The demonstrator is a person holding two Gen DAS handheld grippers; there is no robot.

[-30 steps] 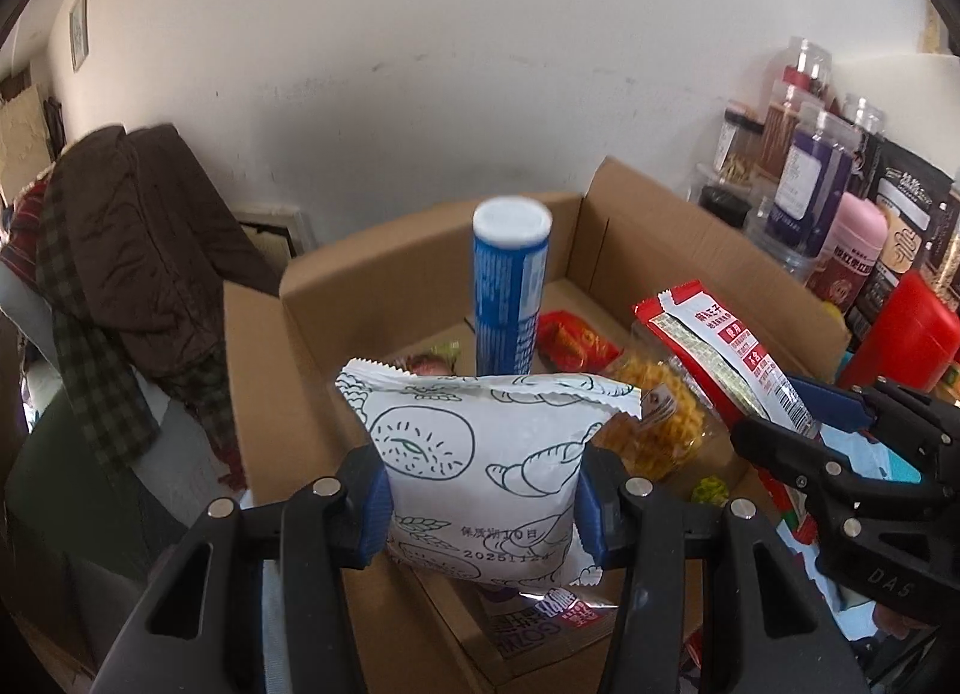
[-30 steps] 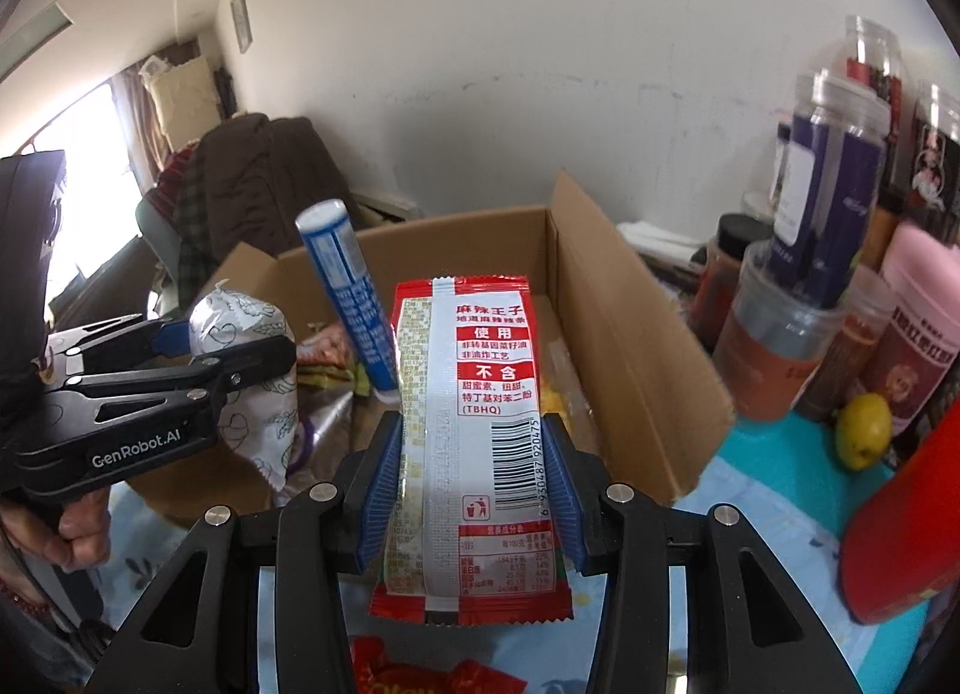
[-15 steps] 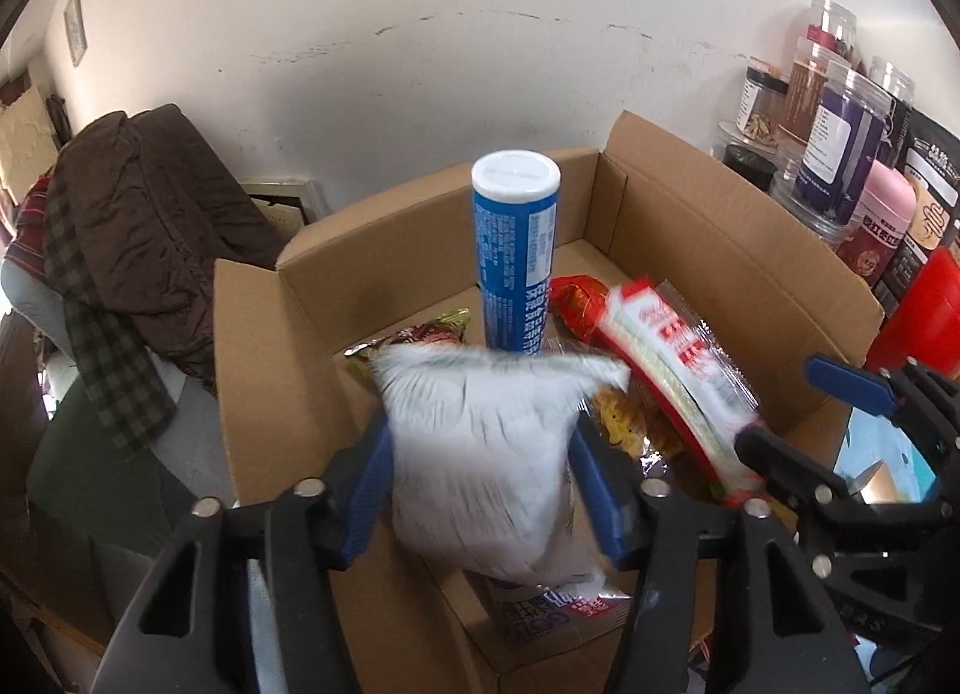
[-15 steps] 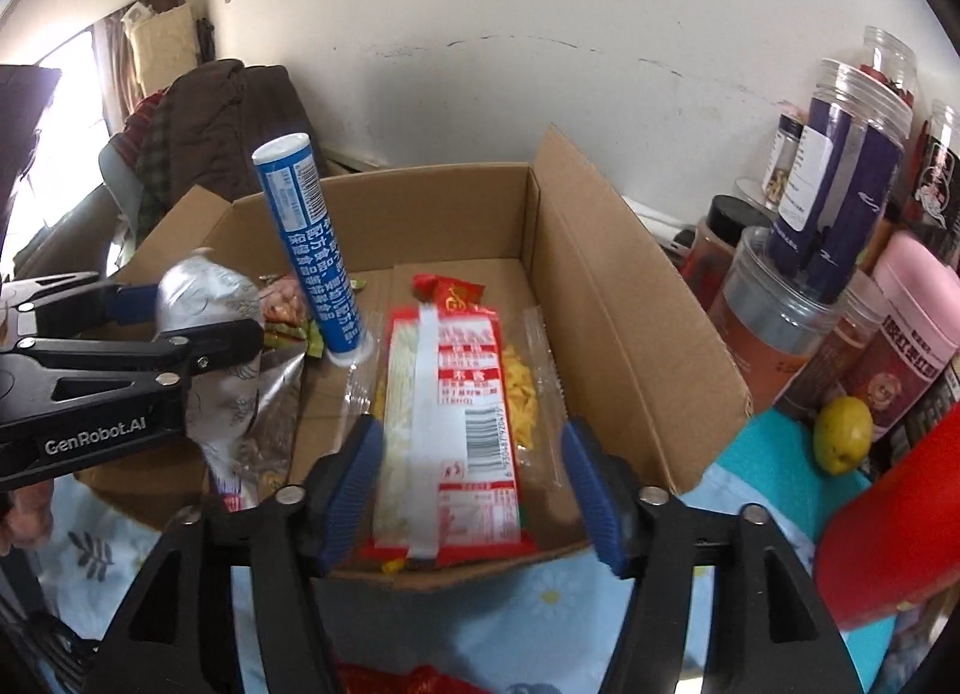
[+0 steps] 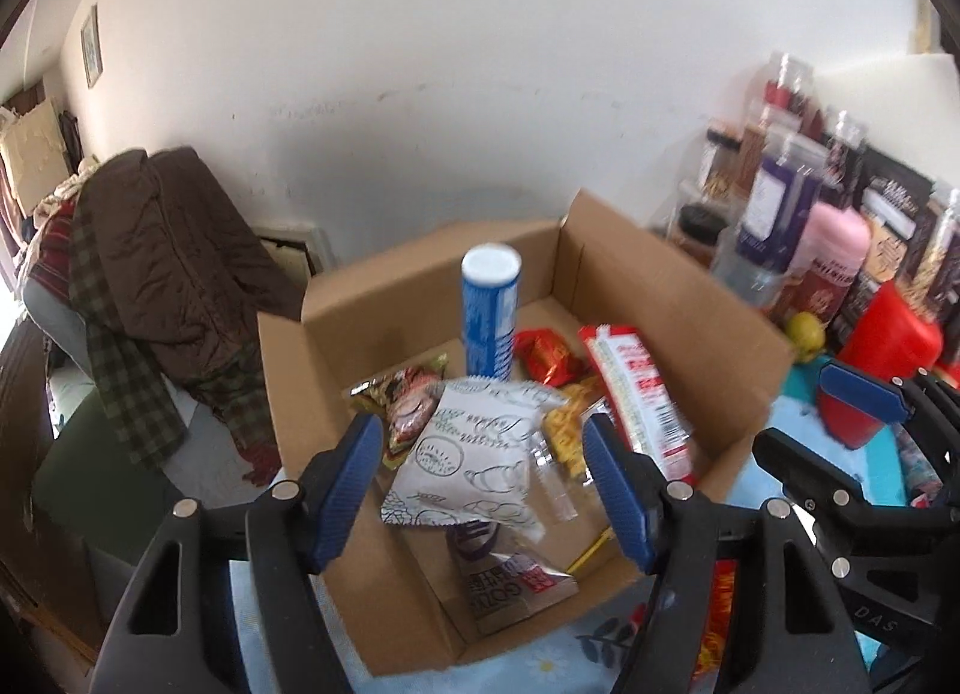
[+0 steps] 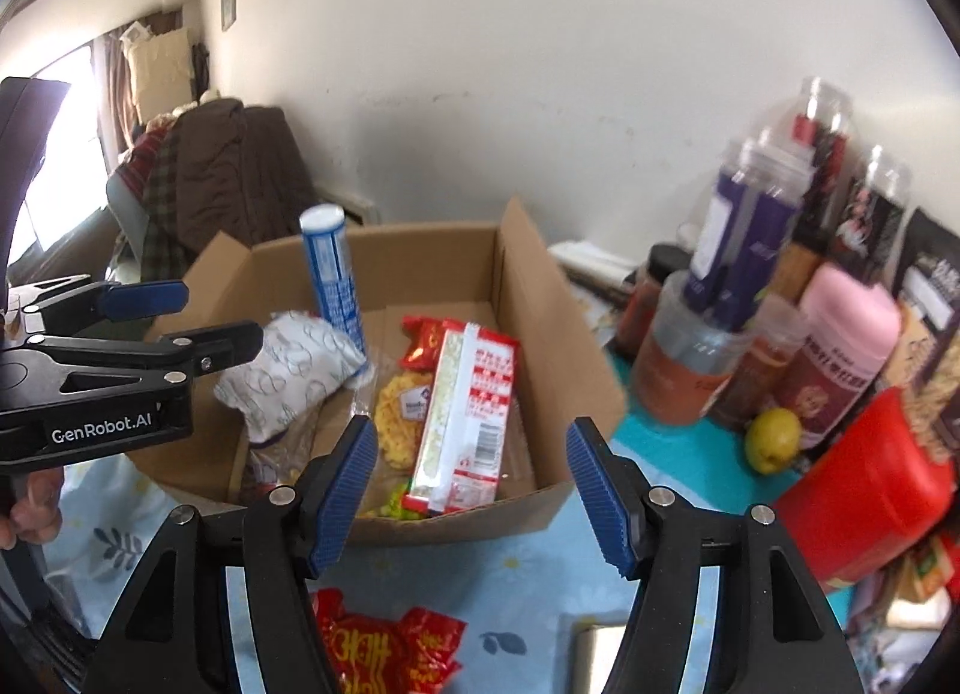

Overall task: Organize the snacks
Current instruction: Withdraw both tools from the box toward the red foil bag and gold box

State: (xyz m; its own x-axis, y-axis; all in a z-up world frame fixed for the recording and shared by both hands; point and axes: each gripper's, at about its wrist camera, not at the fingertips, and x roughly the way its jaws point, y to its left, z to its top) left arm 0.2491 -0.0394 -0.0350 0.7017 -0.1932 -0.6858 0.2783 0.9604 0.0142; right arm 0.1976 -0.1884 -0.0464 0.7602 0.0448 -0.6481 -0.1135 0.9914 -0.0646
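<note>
On the flowered blue tablecloth (image 6: pixel 540 586), an open cardboard box (image 5: pixel 678 298) sits in front of you, with snacks inside. From left to right in the box: a dark printed wrapper against the left wall, a white pouch with line drawings (image 5: pixel 474 454), an upright blue and white tube (image 5: pixel 489 310), a small red packet (image 5: pixel 549 355), a clear bag of yellow snacks (image 6: pixel 402 412), and a long red and white packet (image 6: pixel 471 412) lying on top of it.

Your left gripper (image 5: pixel 483 490) has just been opening; its blue pads stand apart with nothing pressed between them, and the white pouch lies below in the box. Your right gripper (image 6: pixel 471 490) has also just been opening and holds nothing; the red and white packet rests in the box beyond its pads.

To finish this step well, draw both grippers clear of the box rim before turning away, so no pad catches a flap or tips the tube.

Only the right wrist view shows the next likely pick: a red snack packet (image 6: pixel 384 652) on the cloth just below that gripper. It also shows the yellow fruit (image 6: pixel 774 439) and jars at the right more fully. Only the left wrist view shows a flat printed packet (image 5: pixel 516 586) on the box floor, near the front wall.
</note>
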